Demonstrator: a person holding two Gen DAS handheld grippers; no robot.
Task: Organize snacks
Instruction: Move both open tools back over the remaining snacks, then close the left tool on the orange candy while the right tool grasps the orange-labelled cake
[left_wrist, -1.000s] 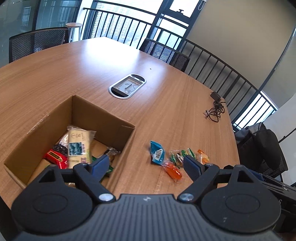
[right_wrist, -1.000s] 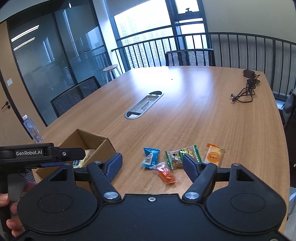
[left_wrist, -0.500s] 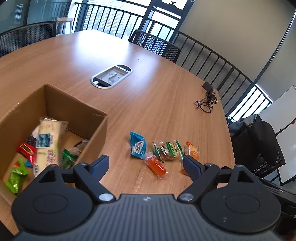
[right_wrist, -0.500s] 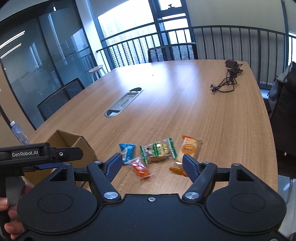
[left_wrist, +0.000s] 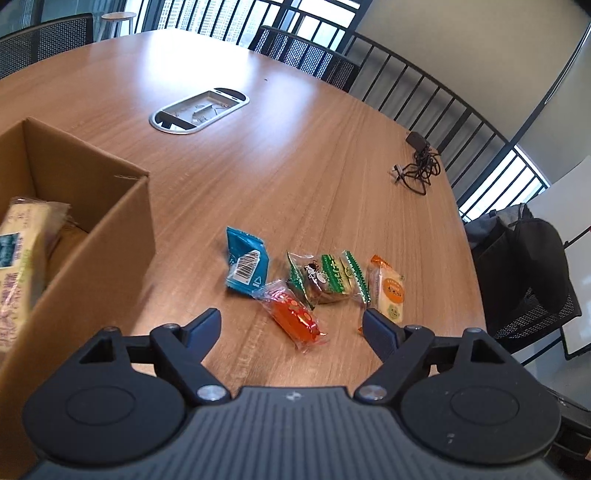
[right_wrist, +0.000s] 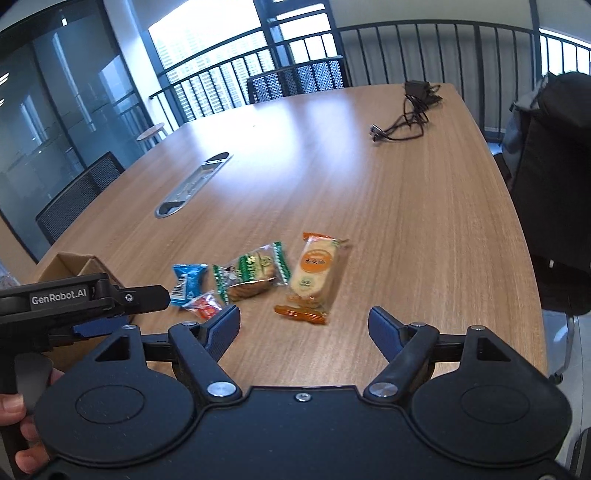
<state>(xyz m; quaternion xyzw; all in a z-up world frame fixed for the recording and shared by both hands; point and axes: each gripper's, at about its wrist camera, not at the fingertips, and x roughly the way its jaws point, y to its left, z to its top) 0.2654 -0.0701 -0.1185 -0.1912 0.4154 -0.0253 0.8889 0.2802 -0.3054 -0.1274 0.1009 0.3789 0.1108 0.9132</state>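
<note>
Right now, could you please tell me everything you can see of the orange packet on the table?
The orange packet is a long, clear-film wrapper with orange crimped ends and an orange round label, holding a pale, flat biscuit. It looks sealed and lies flat on the wooden table, the rightmost of four loose snacks. In the left wrist view its long edge meets or slightly overlaps the green packet beside it; the right wrist view shows a narrow gap, so contact is uncertain. No tongs touch it; it sits just ahead of the right tongs.

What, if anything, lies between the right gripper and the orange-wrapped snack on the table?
Nothing visible does. The right gripper, jaws opening and empty, faces the orange-wrapped snack across bare table. The green-wrapped snack lies beside it, not in the path.
</note>
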